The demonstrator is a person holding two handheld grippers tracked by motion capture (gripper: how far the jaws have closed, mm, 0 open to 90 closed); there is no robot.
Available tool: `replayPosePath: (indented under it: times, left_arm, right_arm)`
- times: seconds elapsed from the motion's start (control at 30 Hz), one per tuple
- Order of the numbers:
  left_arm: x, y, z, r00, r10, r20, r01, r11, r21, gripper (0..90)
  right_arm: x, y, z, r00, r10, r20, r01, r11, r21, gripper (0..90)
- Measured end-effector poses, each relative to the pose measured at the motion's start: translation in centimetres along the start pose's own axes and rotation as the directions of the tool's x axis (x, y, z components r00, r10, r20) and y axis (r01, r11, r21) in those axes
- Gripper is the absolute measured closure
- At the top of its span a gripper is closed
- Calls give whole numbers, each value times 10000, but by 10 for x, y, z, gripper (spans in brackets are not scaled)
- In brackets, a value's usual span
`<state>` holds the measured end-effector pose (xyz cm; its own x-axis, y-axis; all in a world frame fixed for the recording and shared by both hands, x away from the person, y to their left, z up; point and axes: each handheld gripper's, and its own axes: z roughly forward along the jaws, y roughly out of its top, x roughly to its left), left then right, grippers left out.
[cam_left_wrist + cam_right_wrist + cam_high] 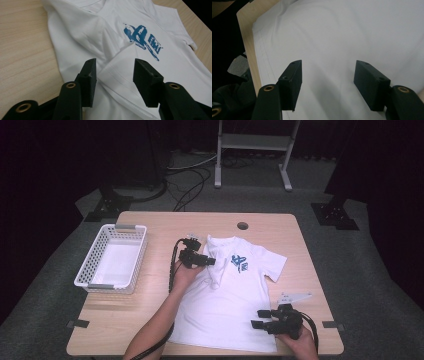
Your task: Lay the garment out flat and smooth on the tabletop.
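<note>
A white plastic basket [111, 258] stands empty near the left edge of the counter [150, 222], well apart from the work. A white T-shirt [227, 305] with a blue chest print [240, 263] lies face up on the right half of the counter. Its long axis runs from the collar, toward the far edge, down to the hem, which lies just inside the near edge. Its left sleeve [214, 265] is folded inward across the chest; the other sleeve lies spread flat toward the right edge.

The left tongs [209, 261] hover at the folded sleeve, pointing rightward across the shirt. In the left gripper view the left tongs [114, 72] stand spread, with the folded sleeve [117, 67] passing between the jaws but not pinched; whether a jaw touches the cloth cannot be told. This arm is the nearer one to the sleeve and collar.

The right tongs [256, 318] sit over the lower right part of the shirt, near the near right corner of the counter, pointing leftward. In the right gripper view the right tongs [328, 75] are likewise spread wide and hold nothing, with plain white cloth beneath and the stitched hem [263, 57] lying beside the counter's near edge [249, 47]. This arm is the nearer one to the hem, so a lengthwise fold would probably begin from here.
</note>
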<state>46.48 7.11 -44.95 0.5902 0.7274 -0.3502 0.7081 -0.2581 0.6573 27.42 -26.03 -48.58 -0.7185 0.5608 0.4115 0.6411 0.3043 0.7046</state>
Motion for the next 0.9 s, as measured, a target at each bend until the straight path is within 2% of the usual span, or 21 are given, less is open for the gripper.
replayPosePath:
  times: [0.2,0.33,0.4,0.53,0.7,0.9]
  left_arm:
    - [11,4,5,9990,-386,242,385,9992,59,498]
    - [12,6,8,9981,-432,444,426,9990,155,536]
    - [12,7,10,9980,-339,540,325,9991,262,585]
    - [11,7,12,9987,-174,486,152,9988,468,631]
    - [13,6,14,9984,-187,542,156,9983,568,678]
    - [11,6,13,9964,85,848,-142,9977,670,836]
  right_arm:
    - [0,0,0,10000,19,-13,-19,10000,7,393]
    - [0,0,0,10000,19,-16,-19,10000,5,393]
    - [0,0,0,10000,21,-21,-21,10000,4,393]
    - [0,0,0,10000,10,-31,-10,10000,6,391]
    - [0,0,0,10000,-3,-49,3,10000,-1,390]
    - [-1,0,0,10000,12,-65,-12,10000,-7,390]
